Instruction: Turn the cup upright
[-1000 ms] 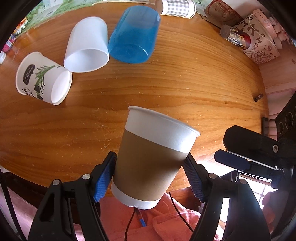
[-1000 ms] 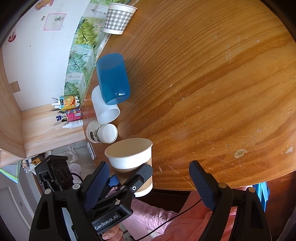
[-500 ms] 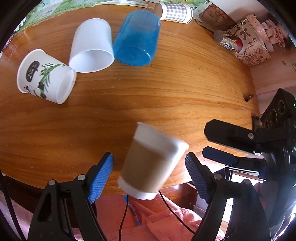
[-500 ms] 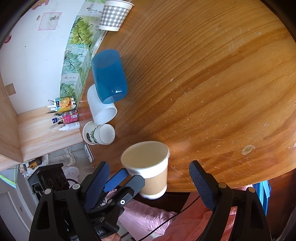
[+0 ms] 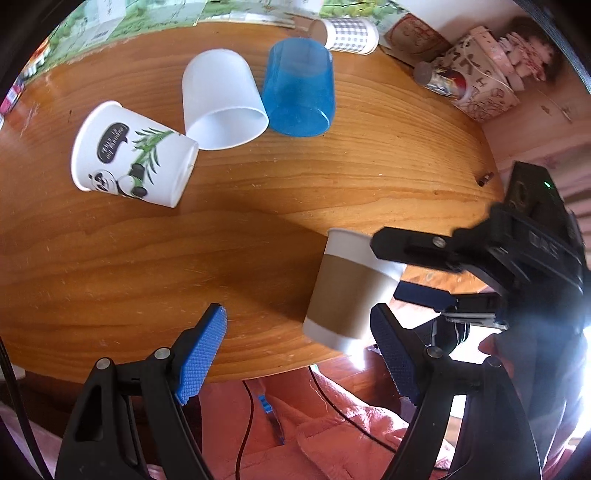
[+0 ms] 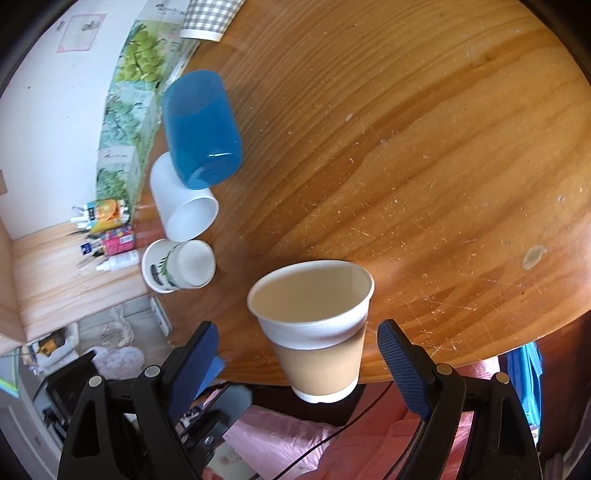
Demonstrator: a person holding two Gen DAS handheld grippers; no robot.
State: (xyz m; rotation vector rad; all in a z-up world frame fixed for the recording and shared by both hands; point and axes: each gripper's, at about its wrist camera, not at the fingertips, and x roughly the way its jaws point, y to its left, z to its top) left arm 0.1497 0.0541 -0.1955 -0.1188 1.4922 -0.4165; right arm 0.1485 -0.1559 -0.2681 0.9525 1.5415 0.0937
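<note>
A brown-sleeved white paper cup (image 5: 347, 291) stands upright at the near edge of the round wooden table (image 5: 110, 258); it also shows in the right wrist view (image 6: 317, 328), mouth up and empty. My left gripper (image 5: 299, 354) is open and empty, with the cup just inside its right finger. My right gripper (image 6: 299, 365) is open with its fingers on either side of the cup, apart from it. The right gripper's body also shows in the left wrist view (image 5: 480, 258), next to the cup.
A panda paper cup (image 5: 129, 155), a white cup (image 5: 221, 99) and a blue cup (image 5: 299, 88) lie on their sides at the far left. A checked cup (image 5: 347, 35) lies at the back. Boxes and a can (image 5: 443, 79) stand at the back right.
My left gripper opened and let go of the brown cup, which now stands on the table edge. The left gripper drew left; the right gripper moved around the cup.
</note>
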